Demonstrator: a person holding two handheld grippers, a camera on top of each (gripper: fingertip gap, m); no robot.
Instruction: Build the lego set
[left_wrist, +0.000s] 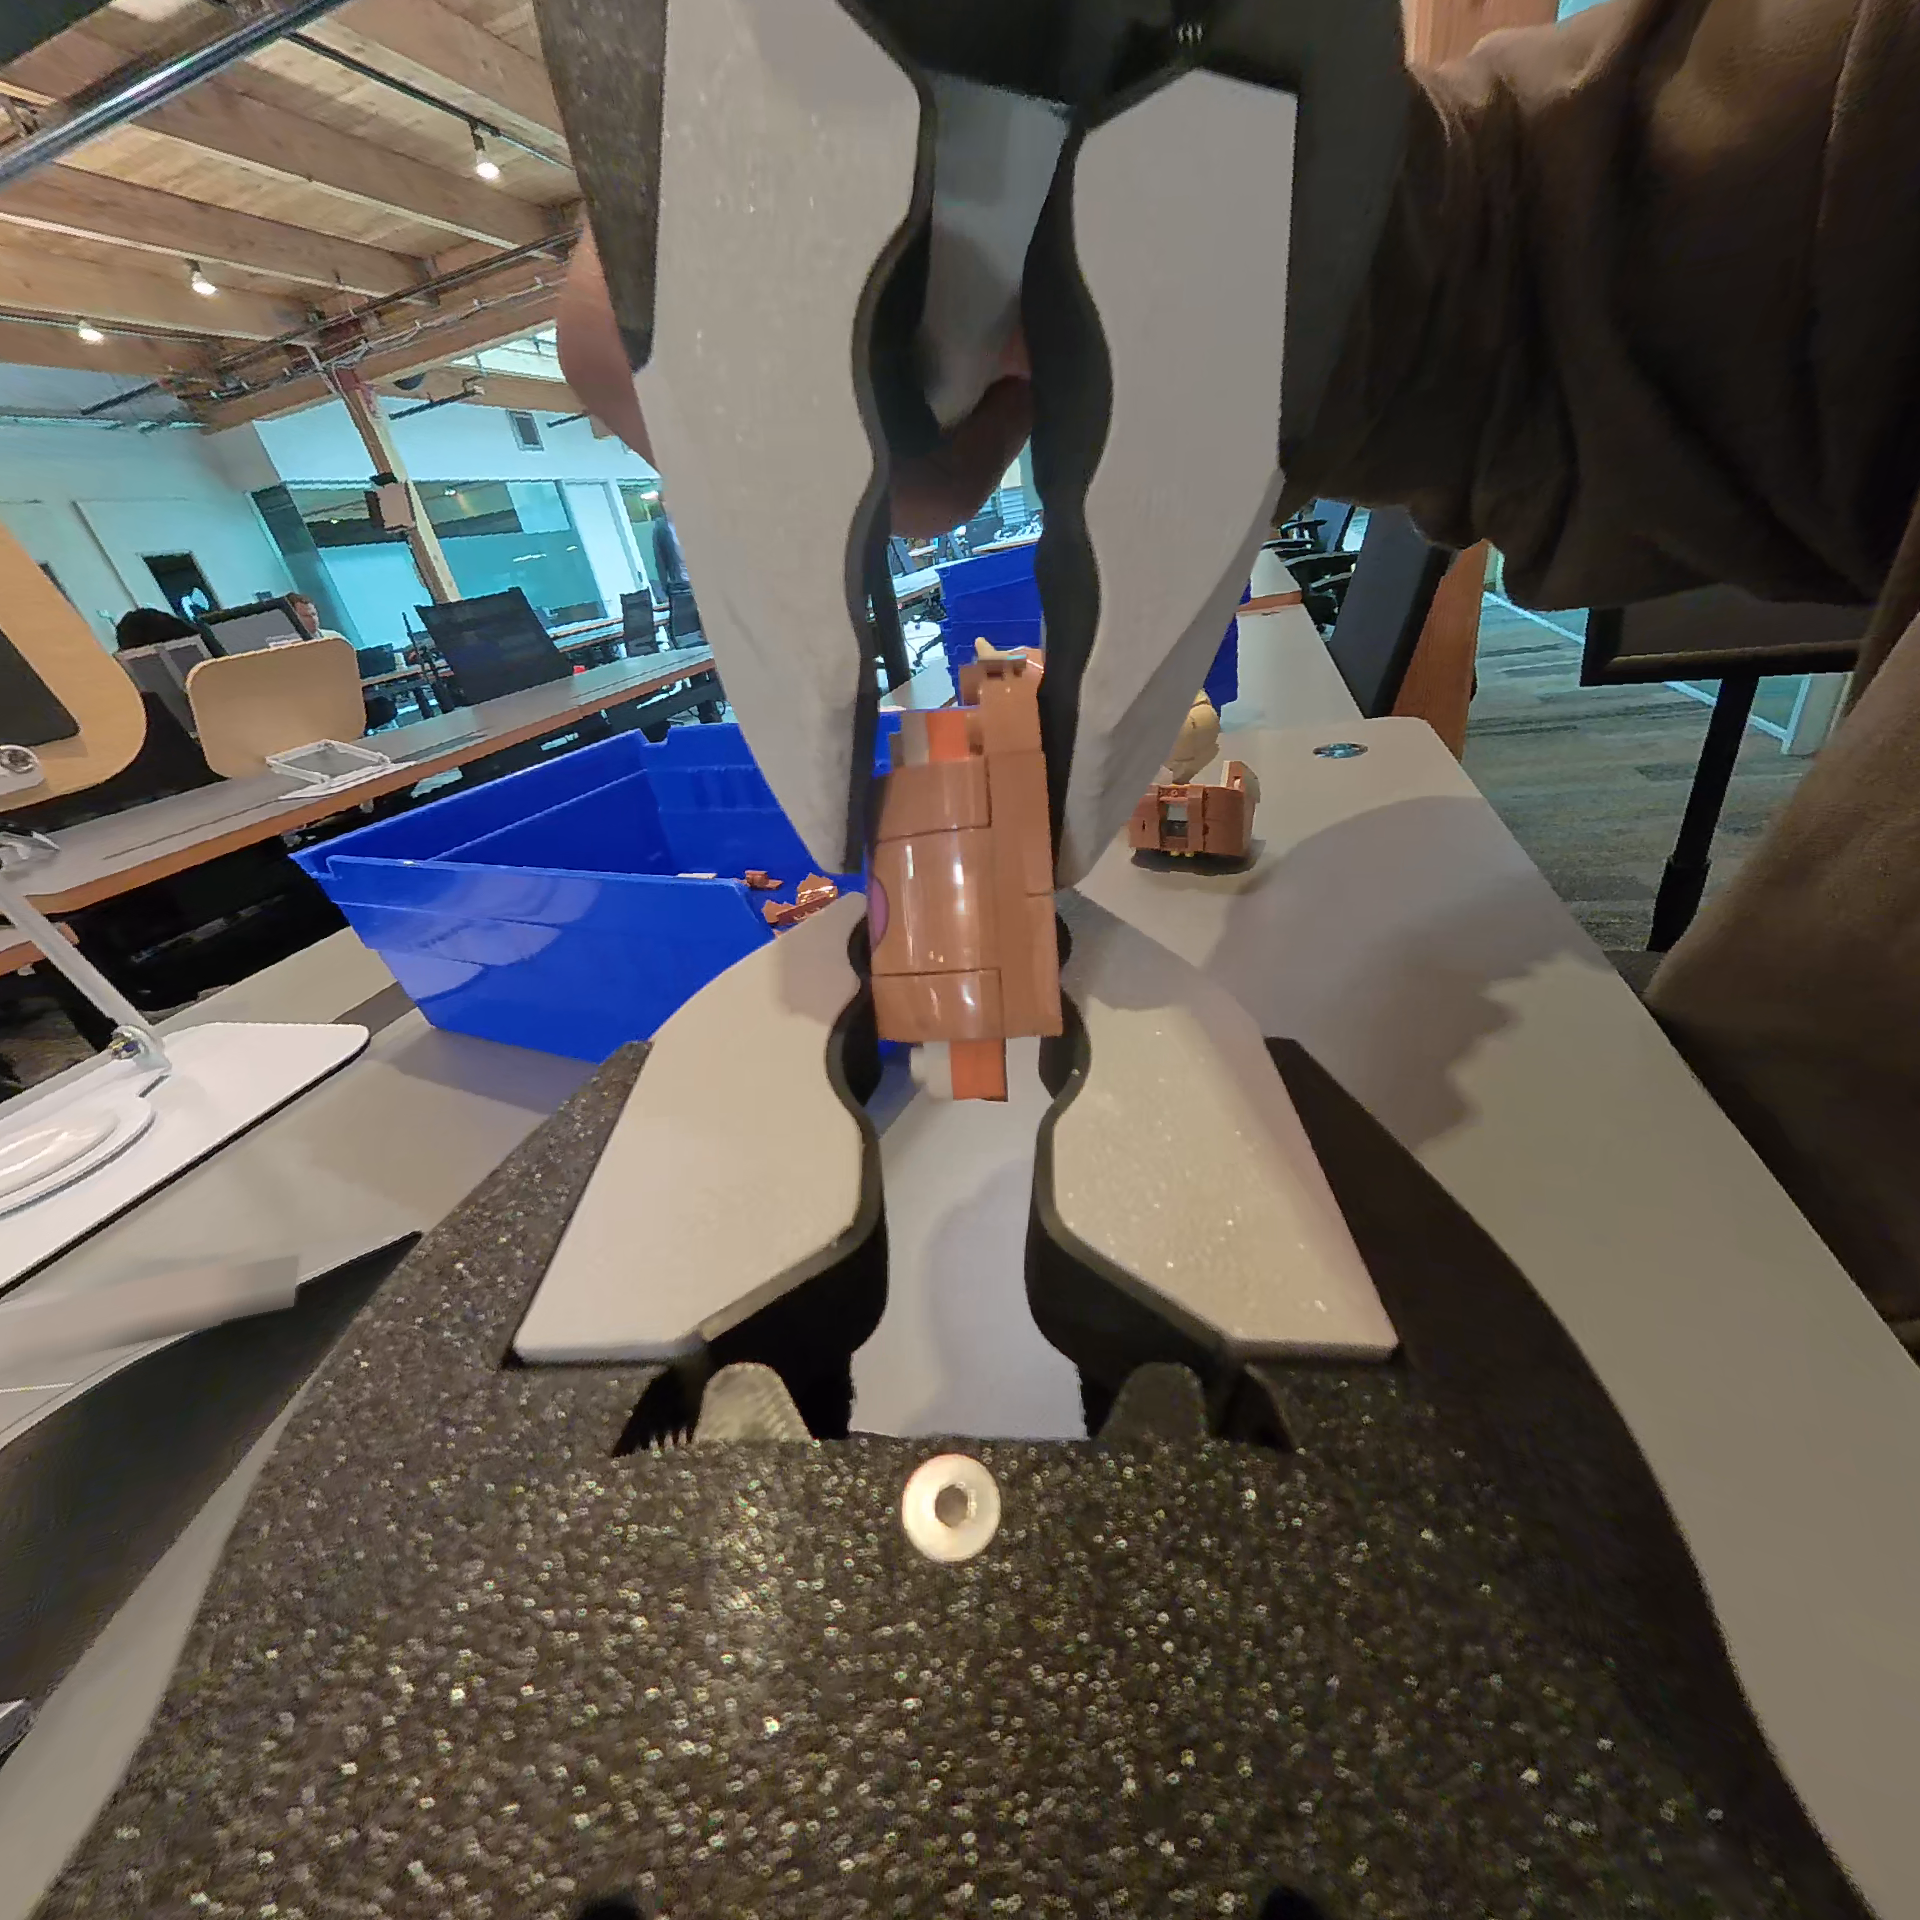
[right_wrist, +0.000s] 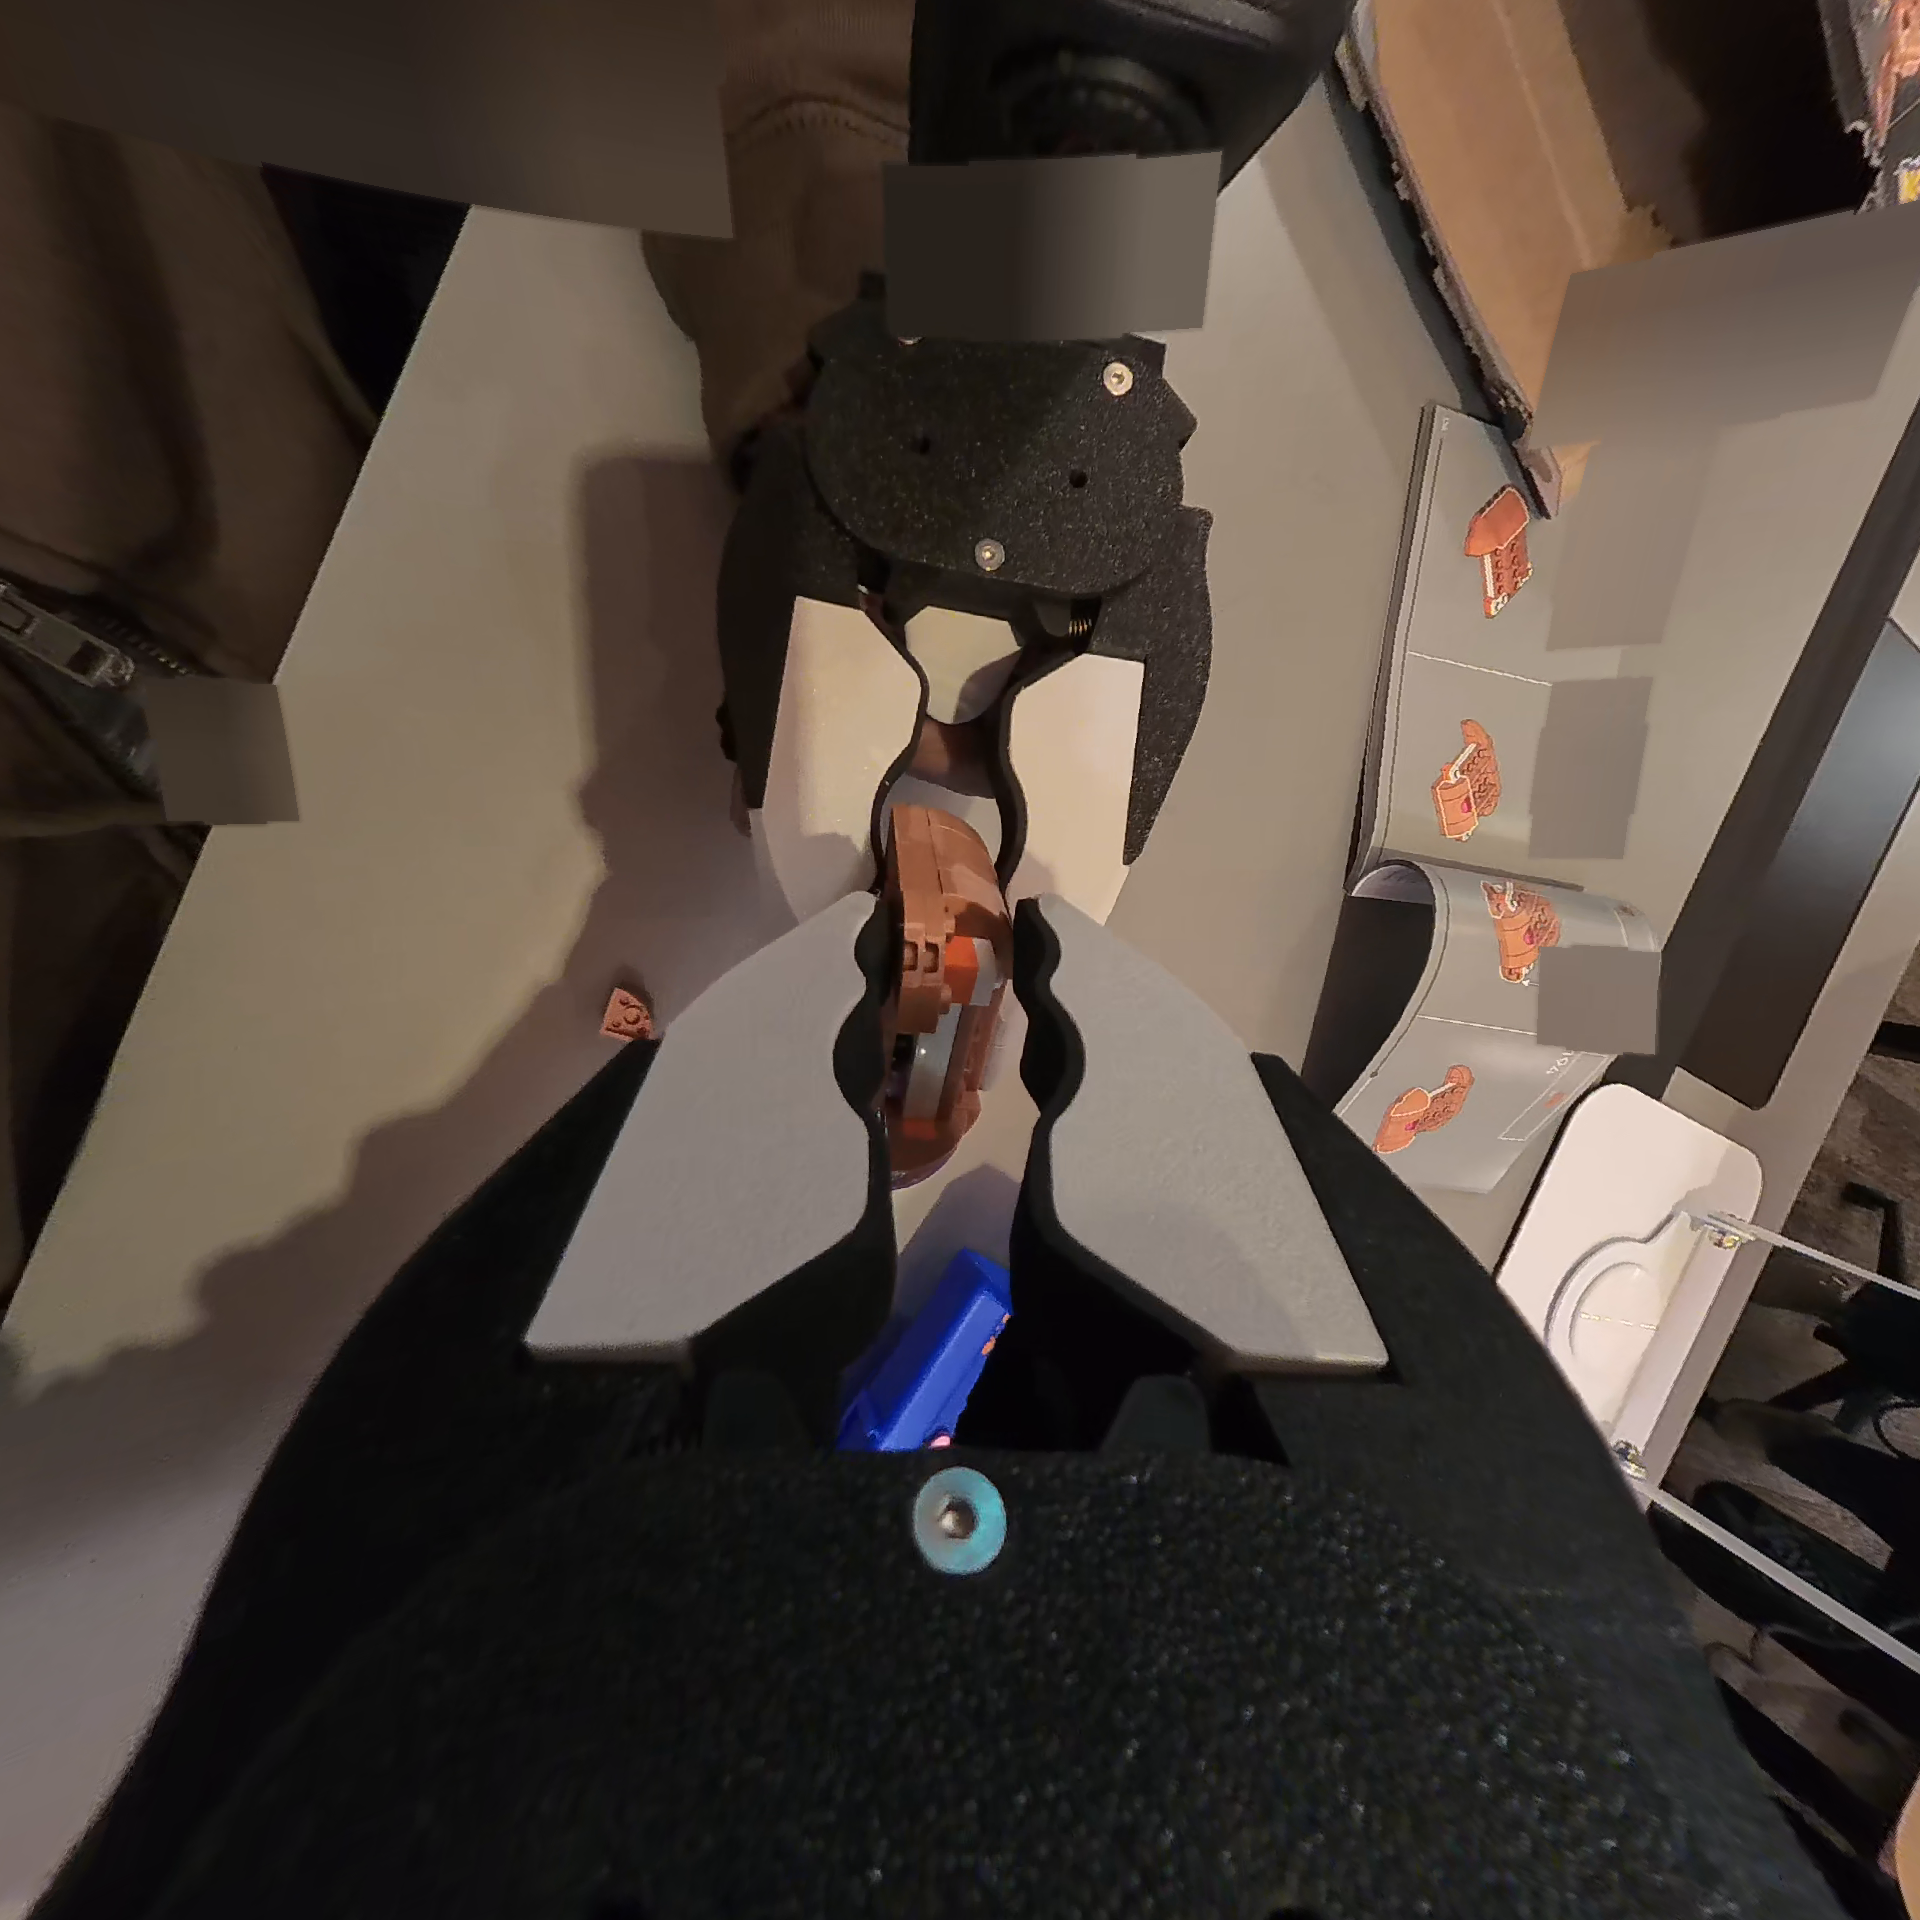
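A brown lego assembly (left_wrist: 951, 966) with rounded brown plates and an orange and white end is held above the grey table (left_wrist: 1351, 1039). My left gripper (left_wrist: 964, 925) is shut on its lower part. My right gripper (left_wrist: 961, 857) comes down from above and is shut on its upper part. In the right wrist view my right gripper (right_wrist: 948, 920) and the left gripper (right_wrist: 951, 842) meet tip to tip around the same assembly (right_wrist: 935, 904). A second small brown build (left_wrist: 1195, 821) with a tan piece behind it stands on the table at the back right.
A blue bin (left_wrist: 540, 914) with loose brown pieces (left_wrist: 800, 899) stands to the left. An open instruction booklet (right_wrist: 1475, 790) lies to the right, beside a white stand base (right_wrist: 1621, 1247). A small brown wedge plate (right_wrist: 629, 1013) lies on the table. A person's brown sleeve (left_wrist: 1610, 312) is close by. The left gripper's tips are roughly 4 centimeters from the right gripper's.
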